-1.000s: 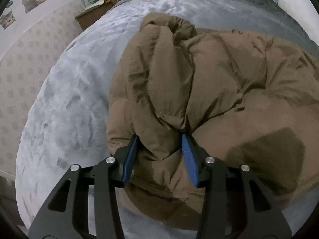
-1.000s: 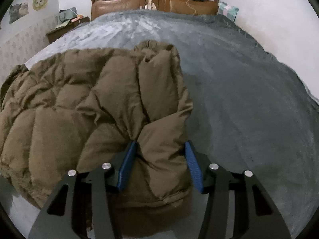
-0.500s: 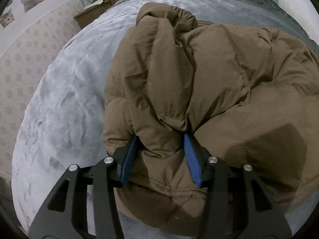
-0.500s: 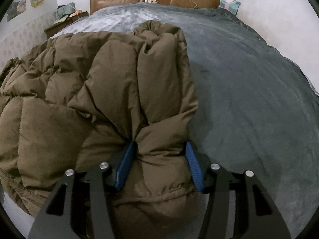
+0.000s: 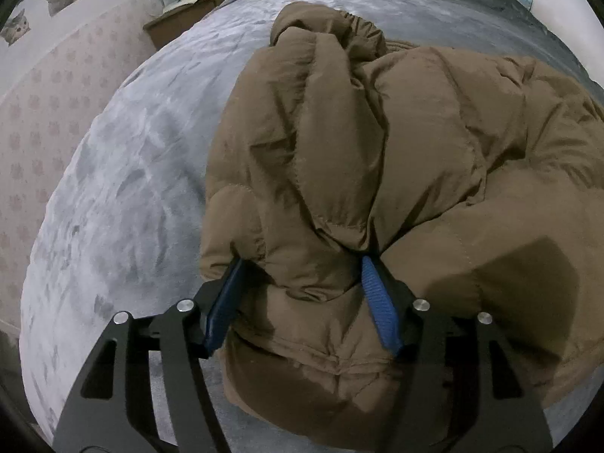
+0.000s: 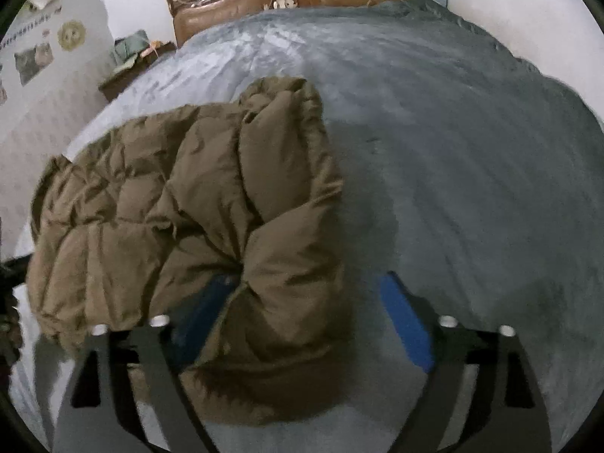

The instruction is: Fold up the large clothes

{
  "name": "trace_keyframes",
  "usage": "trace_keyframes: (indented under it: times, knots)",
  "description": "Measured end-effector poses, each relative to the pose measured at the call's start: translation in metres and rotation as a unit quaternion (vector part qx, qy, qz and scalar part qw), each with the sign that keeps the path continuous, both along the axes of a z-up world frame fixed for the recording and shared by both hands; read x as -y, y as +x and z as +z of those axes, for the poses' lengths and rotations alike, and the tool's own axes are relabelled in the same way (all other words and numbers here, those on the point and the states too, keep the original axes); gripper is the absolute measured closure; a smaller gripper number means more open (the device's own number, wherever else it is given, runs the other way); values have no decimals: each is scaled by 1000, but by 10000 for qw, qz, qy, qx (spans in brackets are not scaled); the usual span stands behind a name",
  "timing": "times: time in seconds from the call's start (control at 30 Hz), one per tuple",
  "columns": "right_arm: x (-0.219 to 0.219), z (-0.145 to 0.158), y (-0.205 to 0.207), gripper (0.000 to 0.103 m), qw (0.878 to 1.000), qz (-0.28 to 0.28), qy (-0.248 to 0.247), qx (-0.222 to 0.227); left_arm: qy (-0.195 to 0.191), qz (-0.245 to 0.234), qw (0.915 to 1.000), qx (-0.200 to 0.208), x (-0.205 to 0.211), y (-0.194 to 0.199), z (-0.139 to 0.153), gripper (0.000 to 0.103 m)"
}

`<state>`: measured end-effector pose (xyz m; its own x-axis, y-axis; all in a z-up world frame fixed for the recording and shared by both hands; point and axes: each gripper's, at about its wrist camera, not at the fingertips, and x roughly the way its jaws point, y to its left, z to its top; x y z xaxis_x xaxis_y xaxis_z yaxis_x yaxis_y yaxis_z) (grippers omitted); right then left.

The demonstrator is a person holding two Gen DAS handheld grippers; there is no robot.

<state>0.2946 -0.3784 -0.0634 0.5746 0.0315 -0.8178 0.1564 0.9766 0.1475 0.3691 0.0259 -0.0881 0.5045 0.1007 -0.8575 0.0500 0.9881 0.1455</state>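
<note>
On the bed (image 6: pixel 472 151), toward its near edge, the brown puffer jacket (image 5: pixel 396 151) is lying bunched and doubled over on the grey blanket (image 5: pixel 113 188). It's judged that the step in hand is the let-go after a fold: both near corners are being released.

Left gripper (image 5: pixel 302 302): jaws are opening, and a wad of jacket is seen between the blue pads (image 5: pixel 377 302). The right pad is tucked against the fabric, the left one looks pretty much clear of it, so it's counted as released, not clenched.

Right gripper (image 6: pixel 305 321): jaws are opening wide too. The jacket corner is between them, brushing the left pad, while the right pad (image 6: pixel 406 324) stands well apart from the cloth with blanket showing in the gap. Nothing is gripped there. That view is blurred, so fine contact can't be told.

Both tongs are pointed steeply down at the bed, side by side along the near hem.

Next, probably, both tools need to be backed off without snagging the puffy fabric, then fresh edges picked for another fold, since the bundle looks lumpy and only partly folded.
</note>
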Motion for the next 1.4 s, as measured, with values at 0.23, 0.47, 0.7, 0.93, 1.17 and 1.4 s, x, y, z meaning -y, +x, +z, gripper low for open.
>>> trace_keyframes:
  times: [0.23,0.47,0.7,0.93,1.17,1.4]
  knots:
    - [5,-10,-3,10,9996,7,291,-39,147,11,9999,46,6,-1,4,38]
    - [2,-2,-13,3,9991,-64,238,337,190,51,9993,314,-1,-9,20,11]
    - [10,-17,-6,2,9988,-269,394,123,-204,94,9990,395,-34,-20,30,3]
    - [24,-48,-13,2,9903,-434,1319,-48,-171,-15,9991,389,-38,-22,26,3]
    - [20,-56,-21,2,9854,-109,1695,-70,-140,-76,9991,383,-28,-17,24,3]
    - [9,-59,-23,2,9819,99,1889,-23,-251,-24,9992,307,-24,-19,19,3]
